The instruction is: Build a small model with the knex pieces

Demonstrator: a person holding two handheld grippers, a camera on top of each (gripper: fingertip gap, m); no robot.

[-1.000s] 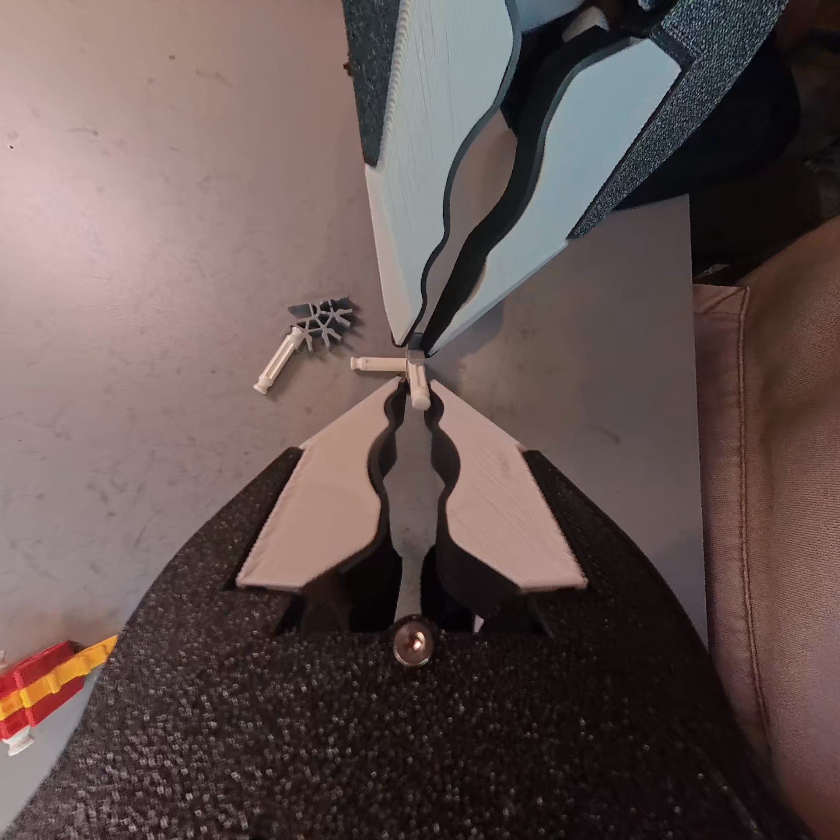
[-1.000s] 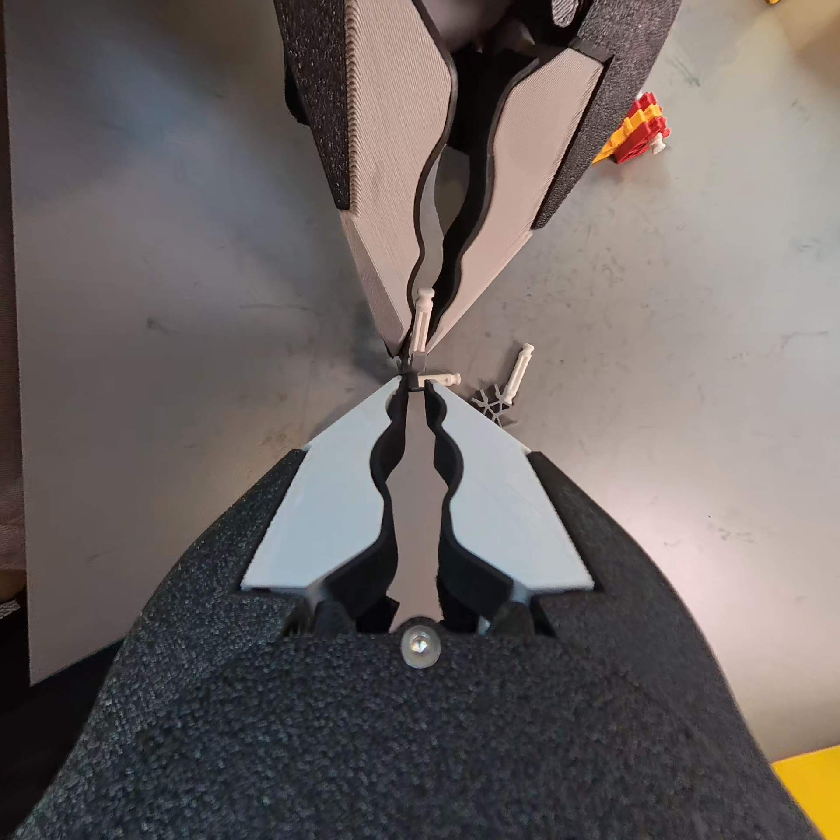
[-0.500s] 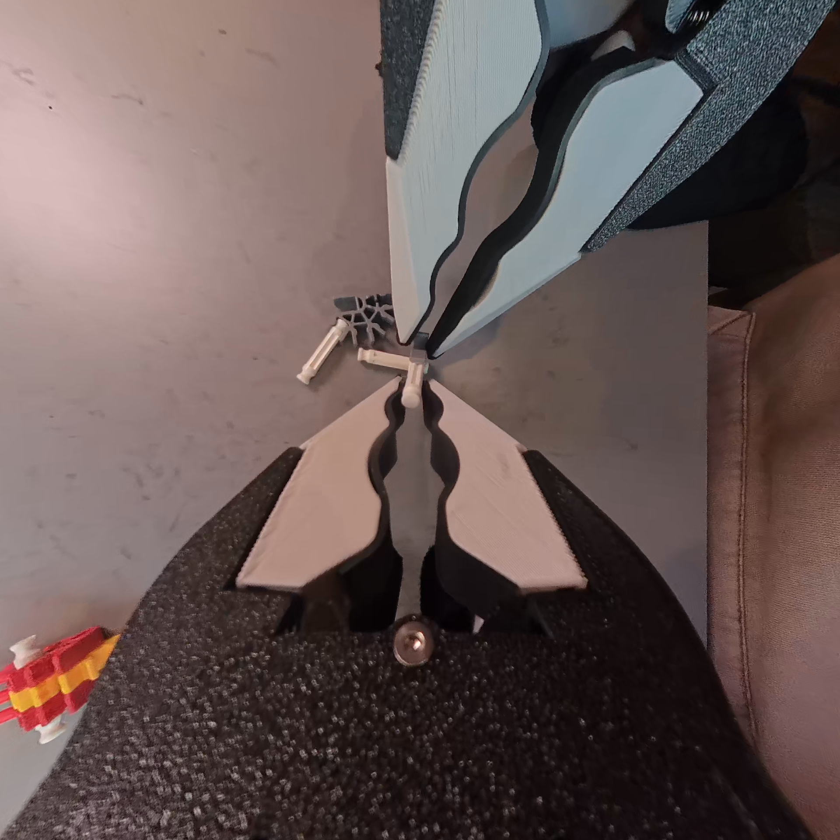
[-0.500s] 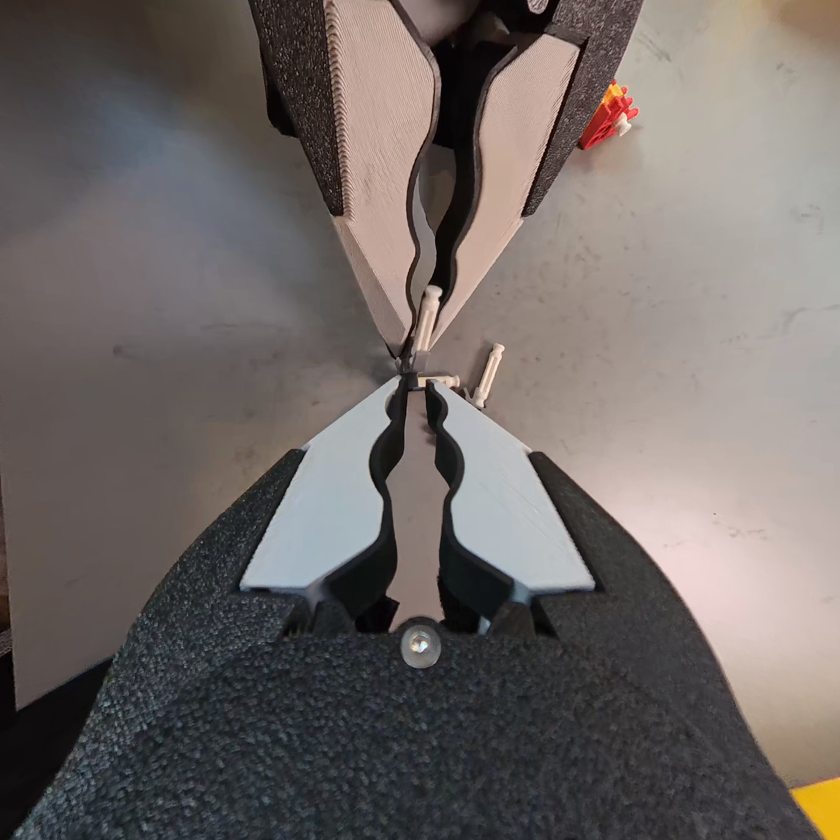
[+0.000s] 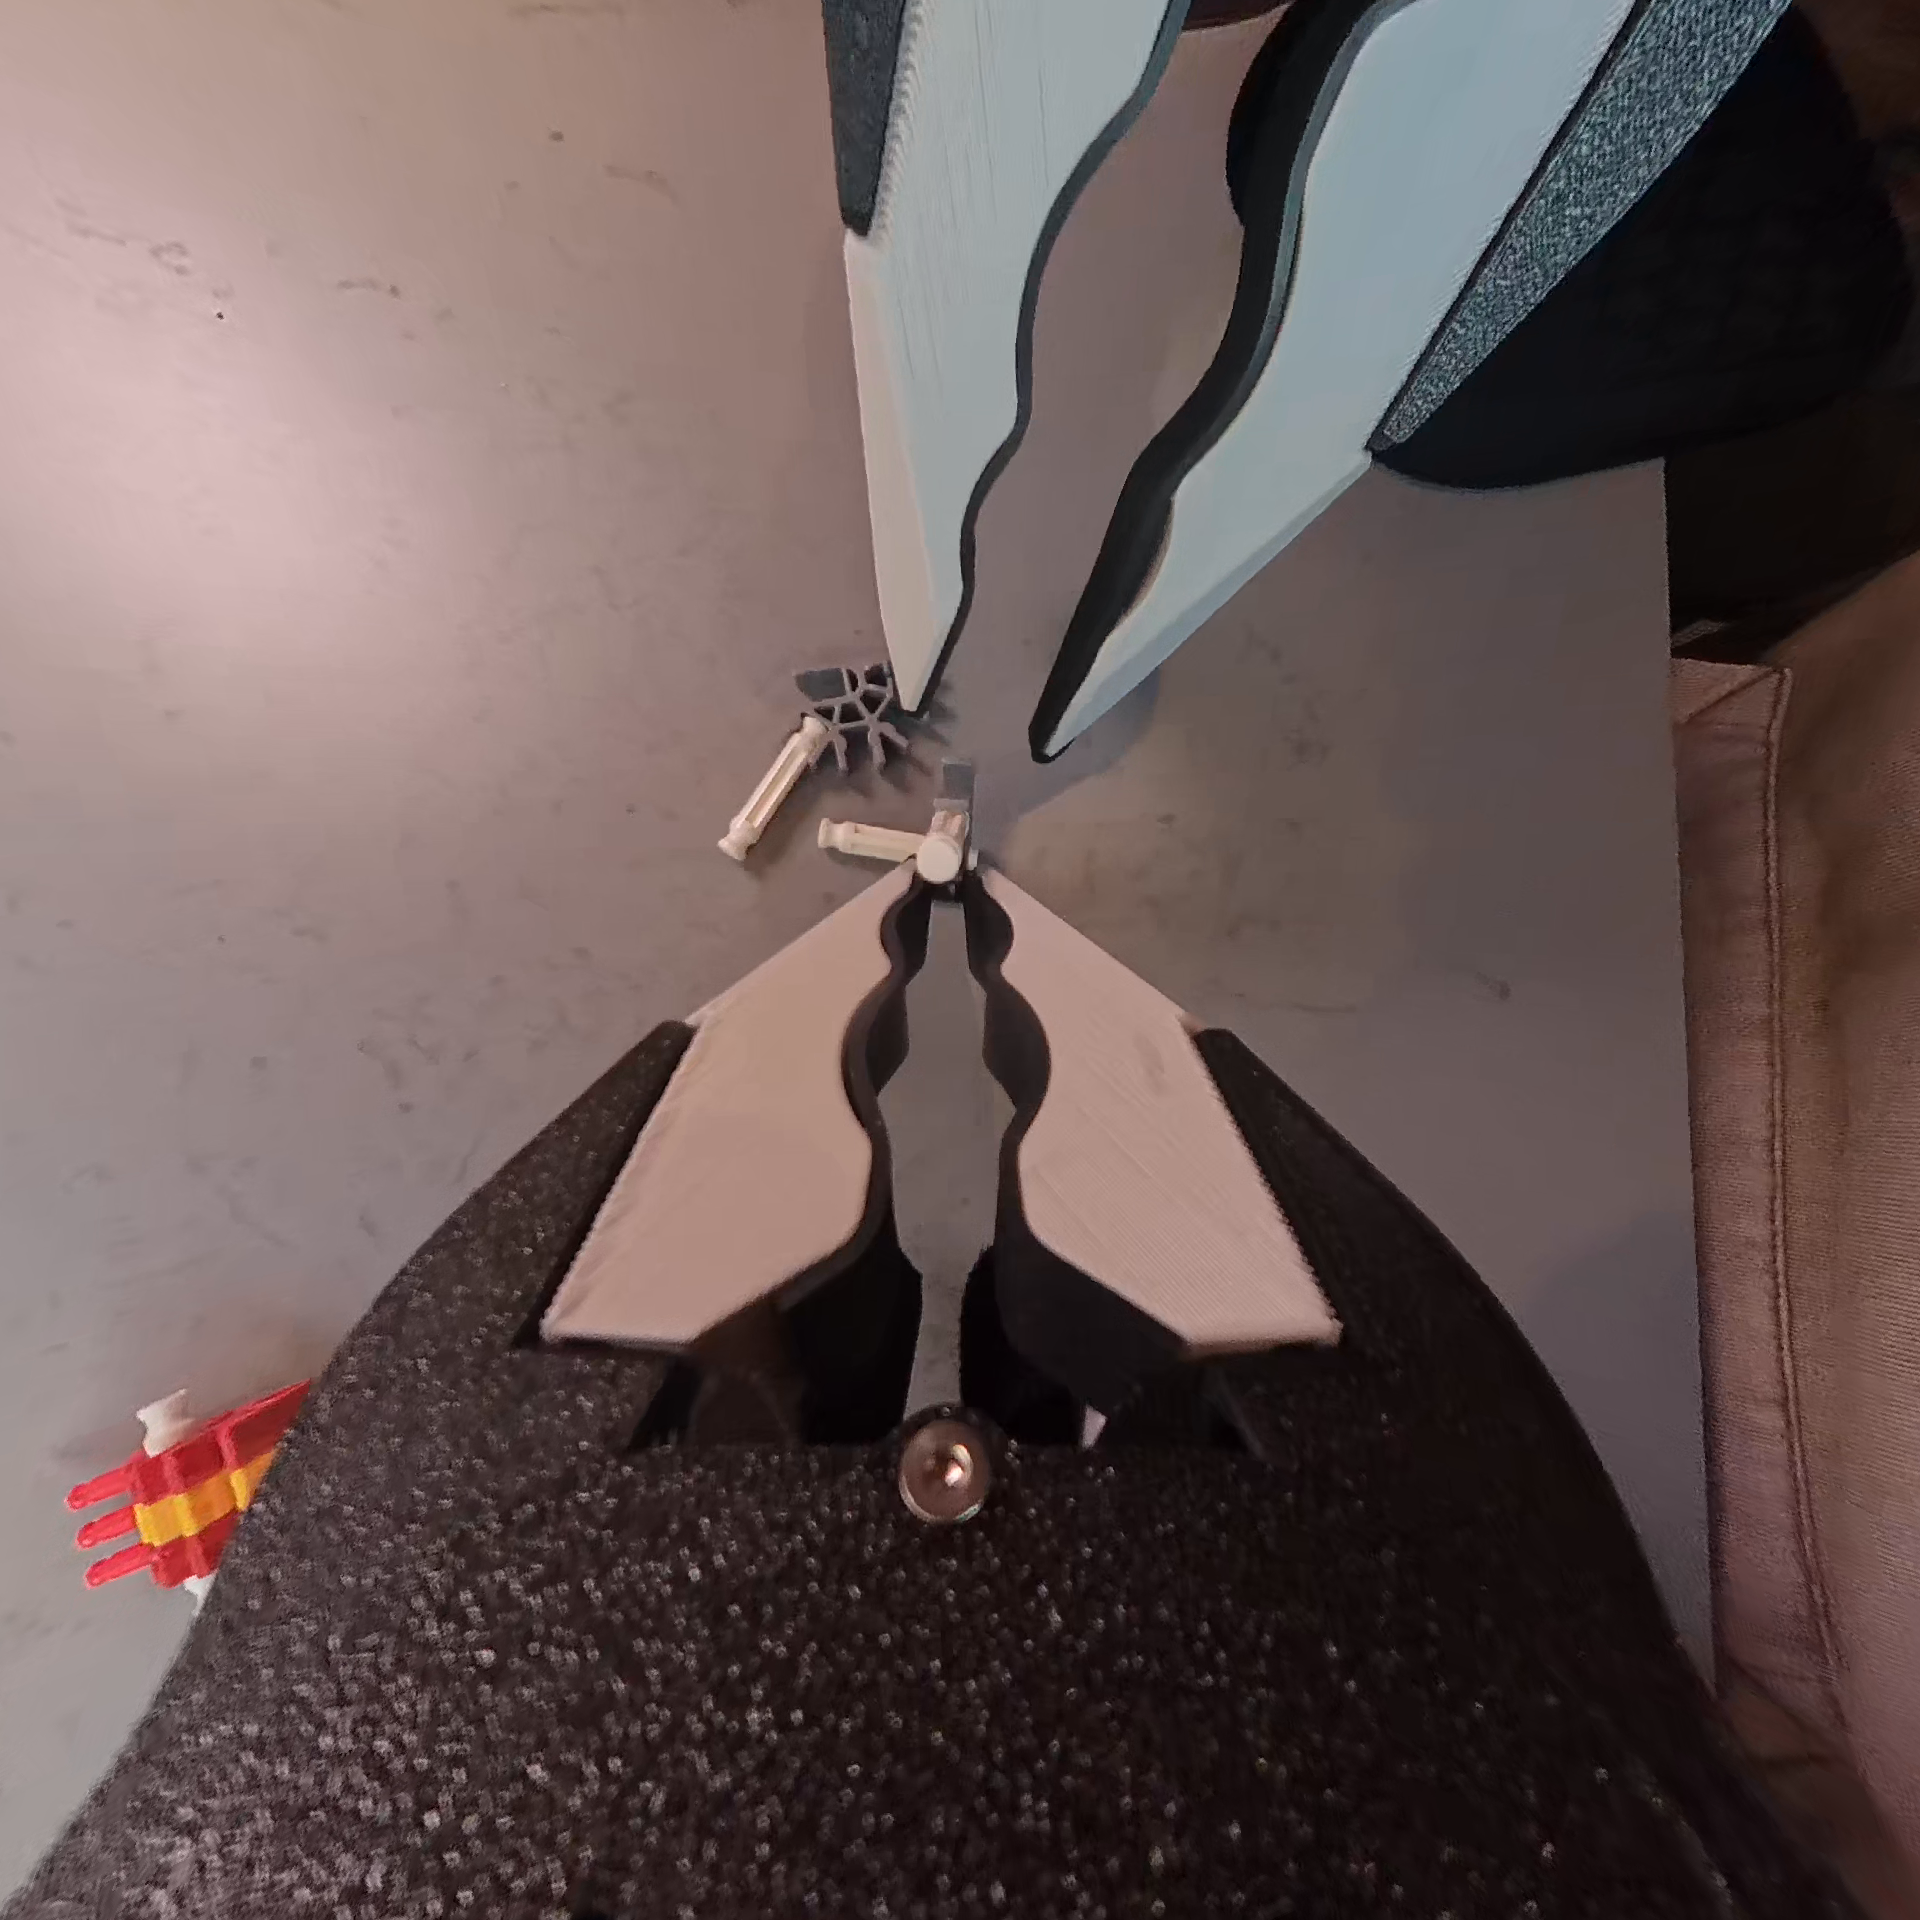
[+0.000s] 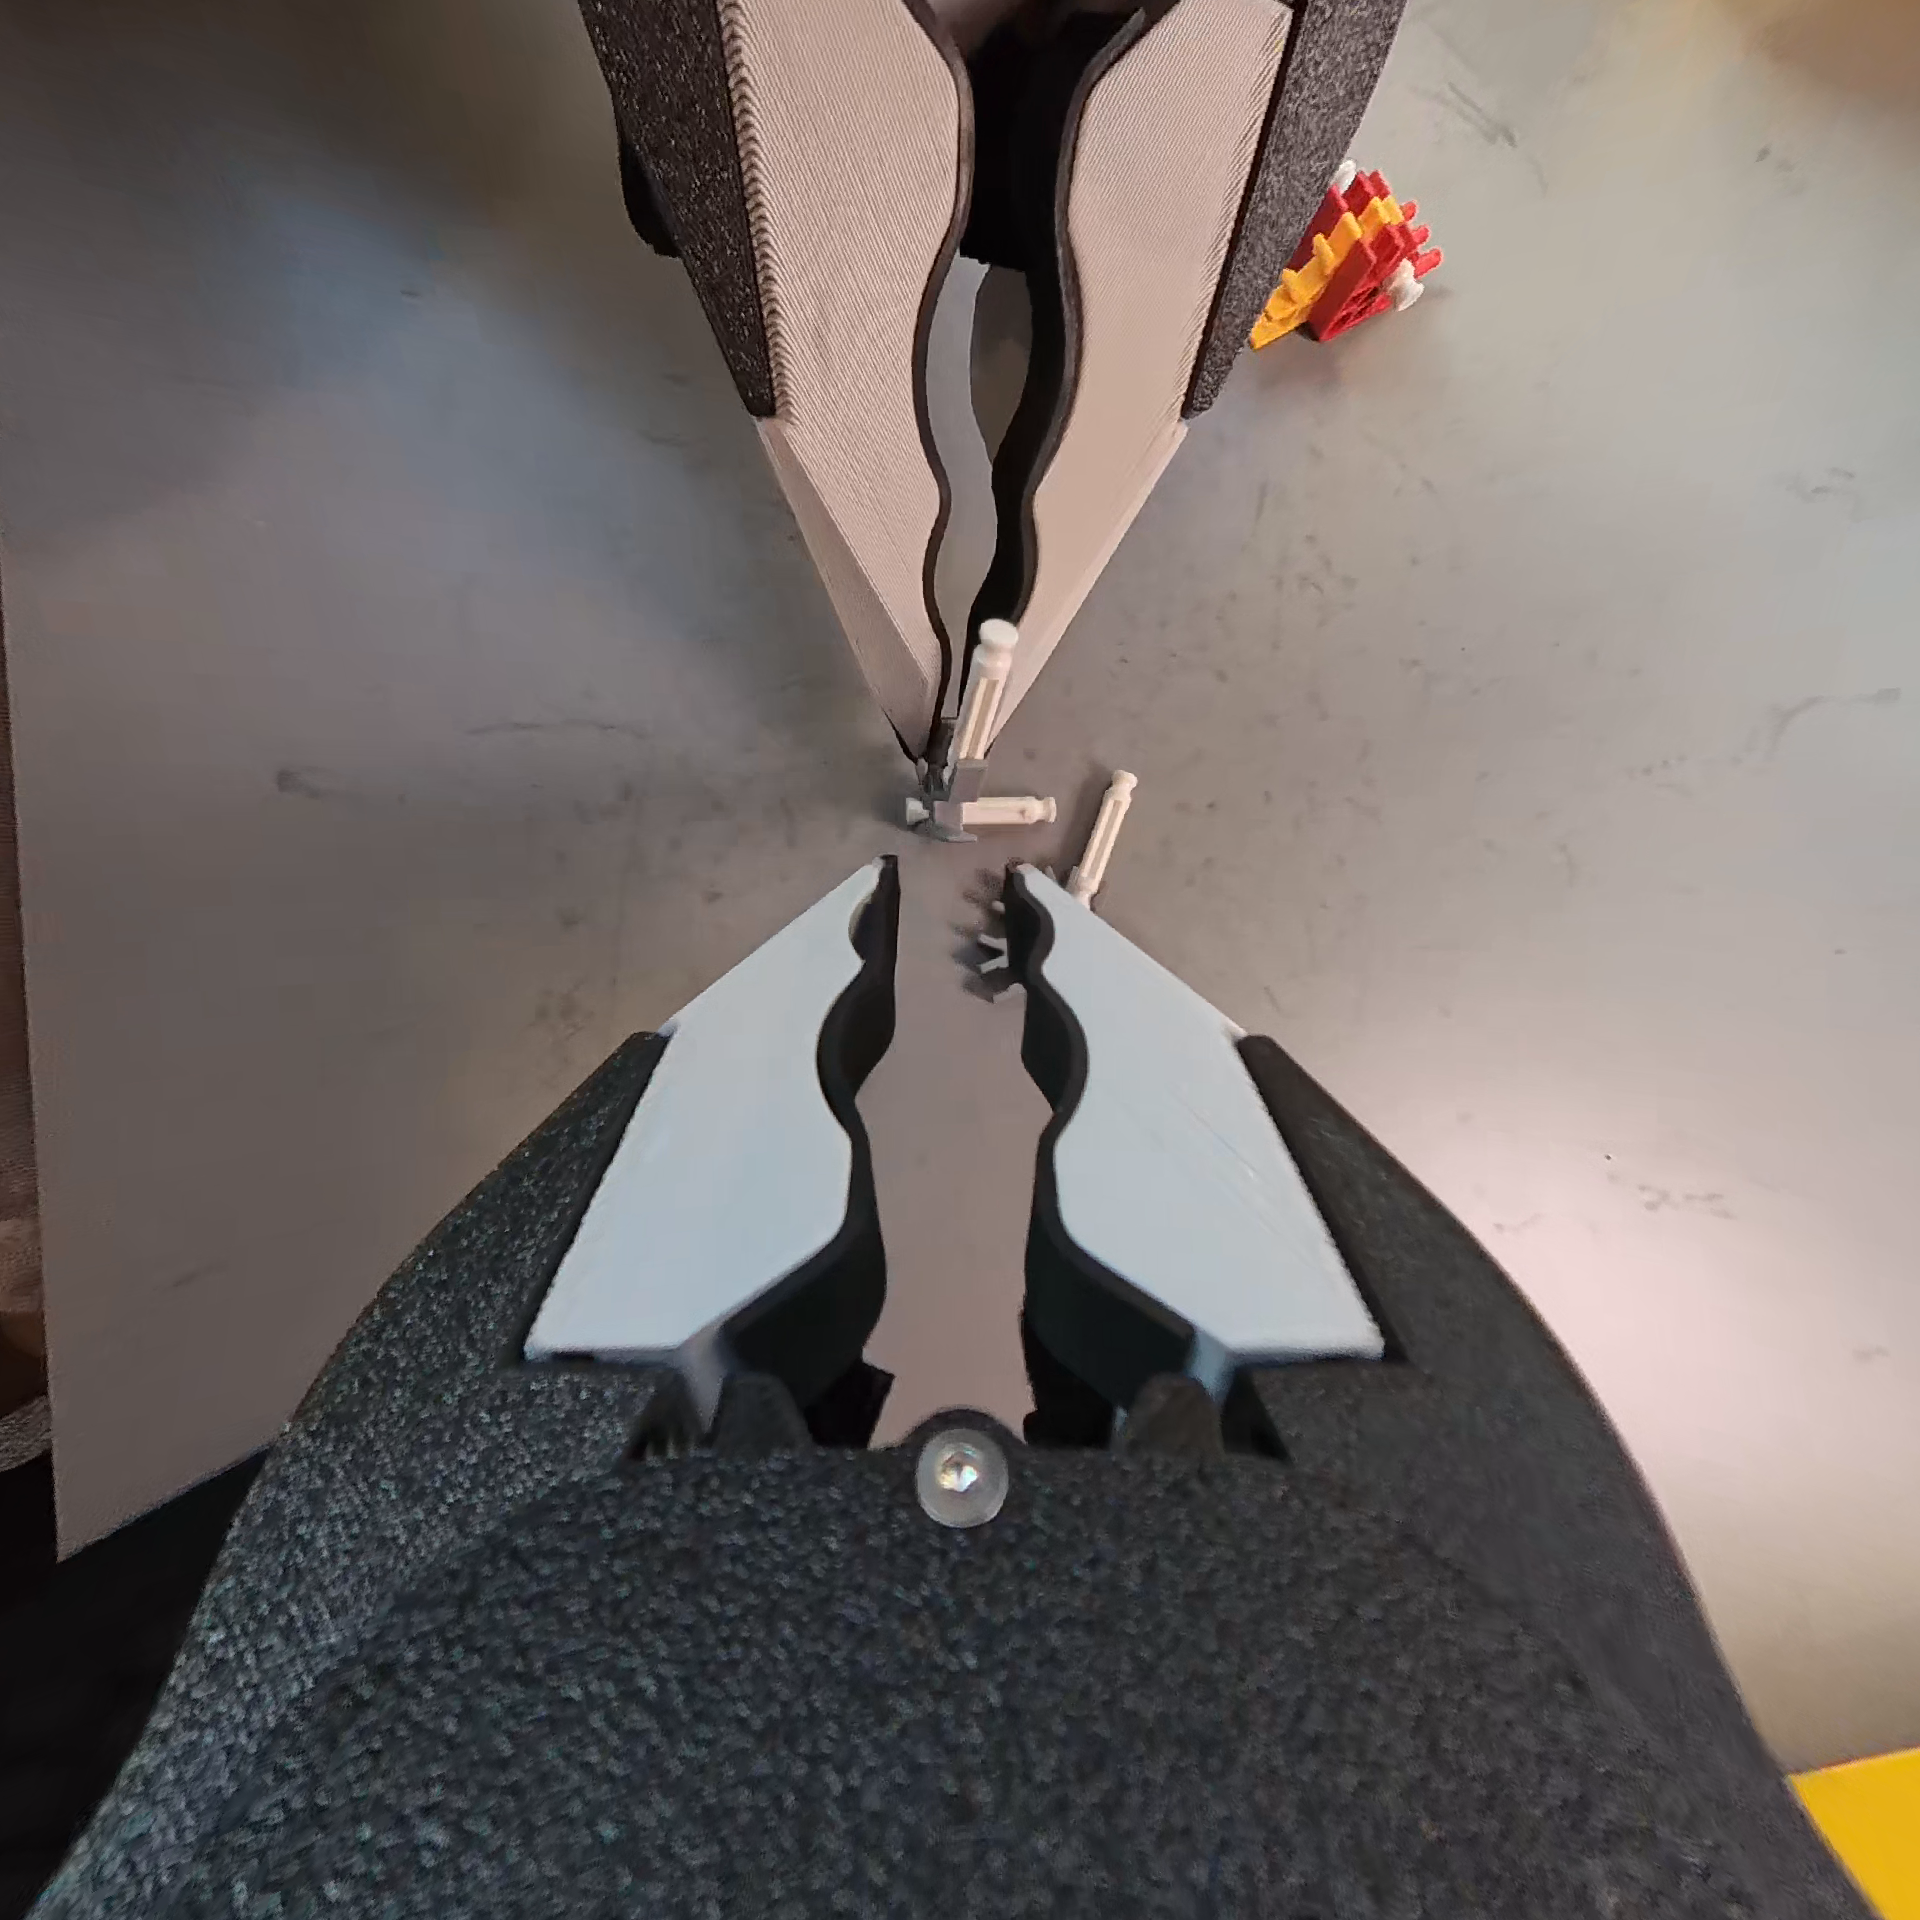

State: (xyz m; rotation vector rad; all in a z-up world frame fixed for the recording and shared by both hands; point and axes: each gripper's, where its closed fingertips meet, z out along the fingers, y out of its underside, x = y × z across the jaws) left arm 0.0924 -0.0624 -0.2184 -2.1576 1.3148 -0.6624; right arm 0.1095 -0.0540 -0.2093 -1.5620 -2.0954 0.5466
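**A:** What's each hand-held gripper actually doing here?

**B:** Going near to far in the left wrist view: the left hand-held gripper (image 5: pixel 940 891), the one with beige fingers, is pinched closed on a tiny plastic assembly of two white rods clipped into a grey connector (image 5: pixel 951 831). One rod points back between the fingers and the other sticks out sideways. I honestly can't tell if it's resting on the grey counter (image 5: pixel 416 520) or sitting just above it. Just beyond that, the right hand-held gripper (image 5: pixel 982 727), with pale blue fingers, is spread apart with nothing in it. Its tips are near the assembly but not touching.

**A:** Anything else lying around?

**B:** There's a dark grey snowflake-shaped connector (image 5: pixel 852 722) with a white rod (image 5: pixel 774 795) plugged into it, flat on the counter right by one blue tip. In the right wrist view that finger hides most of it. A red and yellow block cluster (image 6: pixel 1351 260) sits well apart. Brown fabric (image 5: pixel 1818 1039) runs along the counter's edge. The yellow patch (image 6: pixel 1860 1834) in the corner is cut off, so no idea what it is.
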